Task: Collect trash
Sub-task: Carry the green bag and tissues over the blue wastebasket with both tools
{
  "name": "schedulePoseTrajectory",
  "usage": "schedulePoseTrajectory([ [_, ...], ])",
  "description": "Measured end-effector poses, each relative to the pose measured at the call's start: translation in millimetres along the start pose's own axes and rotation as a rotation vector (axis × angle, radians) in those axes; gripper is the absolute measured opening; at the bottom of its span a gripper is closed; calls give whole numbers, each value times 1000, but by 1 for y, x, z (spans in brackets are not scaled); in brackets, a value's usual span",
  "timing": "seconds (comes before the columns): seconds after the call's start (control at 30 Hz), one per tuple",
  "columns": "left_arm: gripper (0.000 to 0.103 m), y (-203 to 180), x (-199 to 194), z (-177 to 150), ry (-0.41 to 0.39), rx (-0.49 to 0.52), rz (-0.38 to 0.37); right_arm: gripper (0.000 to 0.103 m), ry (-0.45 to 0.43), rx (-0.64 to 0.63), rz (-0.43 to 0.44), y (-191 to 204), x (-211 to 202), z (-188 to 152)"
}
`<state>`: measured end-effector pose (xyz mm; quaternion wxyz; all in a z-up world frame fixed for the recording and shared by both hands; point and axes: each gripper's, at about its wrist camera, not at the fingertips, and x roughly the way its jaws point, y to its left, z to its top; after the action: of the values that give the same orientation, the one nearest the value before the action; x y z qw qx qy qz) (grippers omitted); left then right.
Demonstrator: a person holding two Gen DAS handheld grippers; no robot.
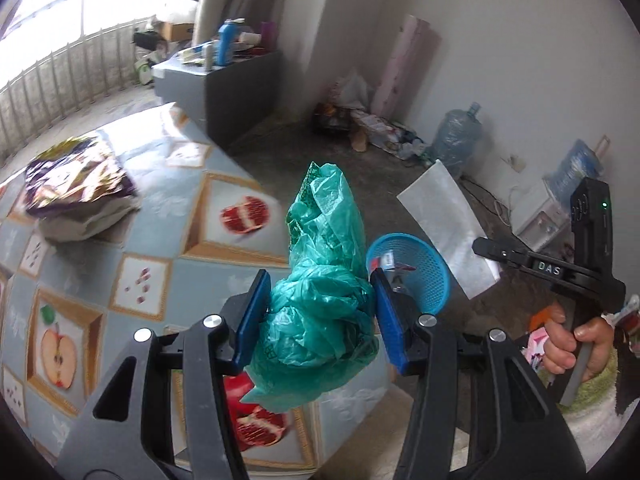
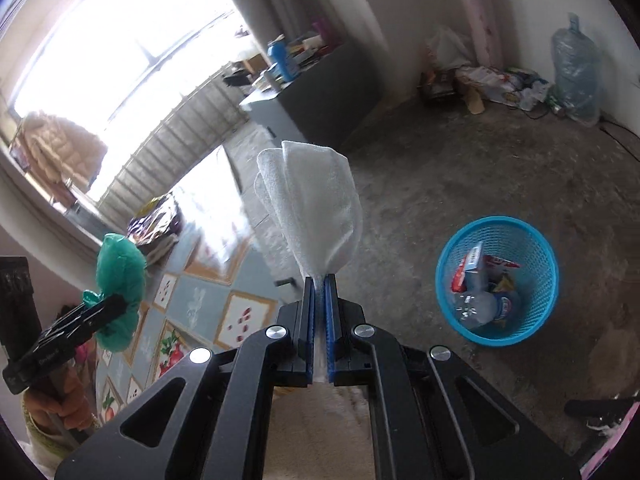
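Note:
My left gripper (image 1: pixel 318 304) is shut on a crumpled green plastic bag (image 1: pixel 324 272) and holds it above the table edge; the bag also shows in the right wrist view (image 2: pixel 118 276). My right gripper (image 2: pixel 319 284) is shut on a folded white paper towel (image 2: pixel 316 208), which shows in the left wrist view (image 1: pixel 448 224) as a white sheet. A blue mesh trash basket (image 2: pixel 538 280) stands on the floor to the right, holding a bottle and wrappers; in the left wrist view the basket (image 1: pixel 428 268) sits just behind the bag.
A table with a fruit-print cloth (image 1: pixel 152 248) carries a purple snack bag (image 1: pixel 76 184) on a folded cloth. A grey cabinet (image 1: pixel 224 88) with bottles stands by the window. Clutter and water jugs (image 1: pixel 456 136) line the far wall on the concrete floor.

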<state>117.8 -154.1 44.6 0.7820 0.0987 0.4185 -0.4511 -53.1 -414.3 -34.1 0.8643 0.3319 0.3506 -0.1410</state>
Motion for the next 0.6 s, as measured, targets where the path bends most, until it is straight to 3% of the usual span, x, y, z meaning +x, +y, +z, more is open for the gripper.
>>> schedulePoseTrajectory([
  [0.13,48,-56,46,21,72,123,-109,5,-20,158,-63,-66,-9,4],
  [0.33,48,-137,144,38,272,229,-265,5,38,306,-142,-148,13,0],
  [0.6,49,-210,273,25,458,351,-264,7,148,391,-176,-233,76,18],
])
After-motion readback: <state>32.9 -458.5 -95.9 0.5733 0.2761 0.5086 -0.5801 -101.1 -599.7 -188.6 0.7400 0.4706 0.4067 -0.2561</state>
